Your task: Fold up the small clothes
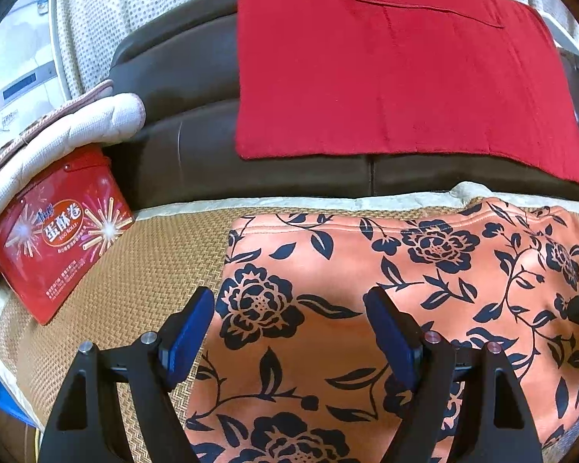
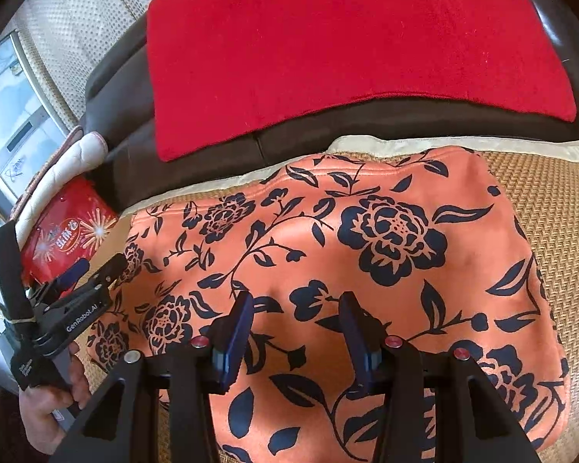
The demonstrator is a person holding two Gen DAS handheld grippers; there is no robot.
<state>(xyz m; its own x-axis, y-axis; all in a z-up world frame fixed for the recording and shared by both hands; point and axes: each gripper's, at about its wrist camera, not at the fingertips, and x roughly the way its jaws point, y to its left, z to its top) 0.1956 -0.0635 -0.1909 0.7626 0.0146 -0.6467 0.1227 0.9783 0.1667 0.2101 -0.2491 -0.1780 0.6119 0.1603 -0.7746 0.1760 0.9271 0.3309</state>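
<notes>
— What sort of room was it, and what were you working on?

— A cluttered living room. I worked over a woven straw mat with a pale cloth border, laid in front of a dark brown leather sofa. A red cloth with a stitched pocket hung flat over the sofa. Far left, a red egg-roll tin leaned under a quilted white pad, with a window behind.

— And the garment?

— An orange garment with a dark floral print lay spread on the mat, already squared into a rough rectangle, its far hem close to the mat's border.

— How did you expect it to handle?

— Light and limp, I judged. The fabric looked soft, slightly fleecy, with shallow ripples, so it would sag from any single grip and might drag on the rough weave. I would have pinched it at a corner or along an edge, through all layers, rather than mid-panel.

— Where were your jaws?

— My left gripper hovered over the garment's left edge, jaws wide, holding nothing. My right gripper stood over the near middle, jaws parted somewhat less, also empty. From the right wrist view, the left one showed at the garment's left side, in my hand.
</notes>
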